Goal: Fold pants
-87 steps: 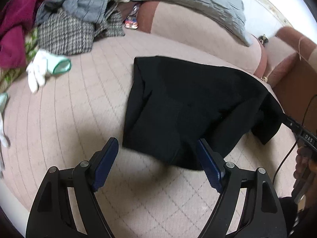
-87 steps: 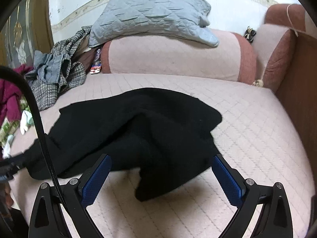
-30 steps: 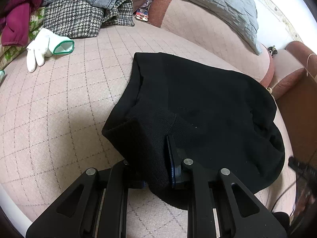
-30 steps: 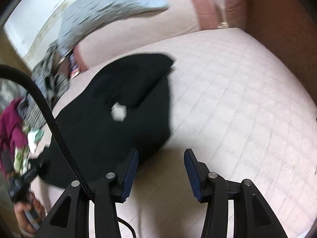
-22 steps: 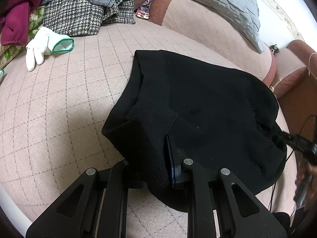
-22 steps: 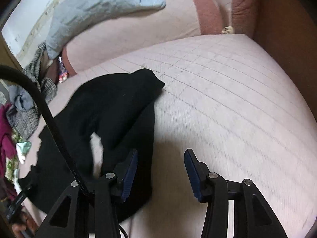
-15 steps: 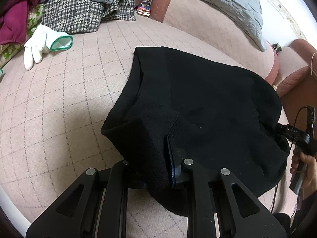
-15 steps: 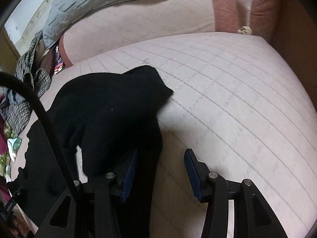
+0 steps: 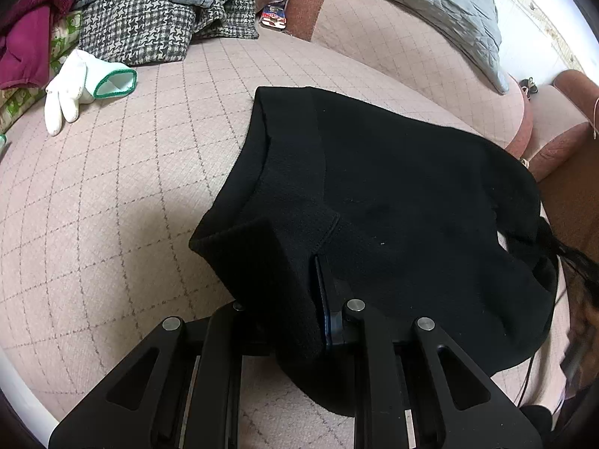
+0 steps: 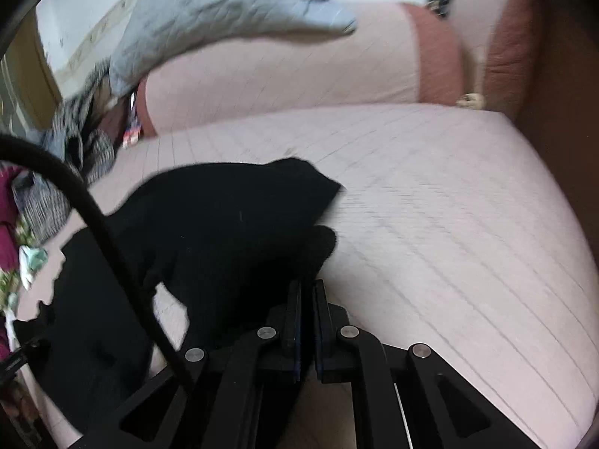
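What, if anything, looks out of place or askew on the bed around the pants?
The black pants lie rumpled and crooked rather than flat, one corner bunched up in the left tongs. A lone white glove lies loose on the quilted bedcover, beside an untidy heap of clothes.

black pants [image 9: 393, 202] crumpled on bed

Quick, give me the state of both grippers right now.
Left gripper: shut on a bunched corner of the black knit pants.
Right gripper: shut at the pants' edge; whether fabric is pinched cannot be told.
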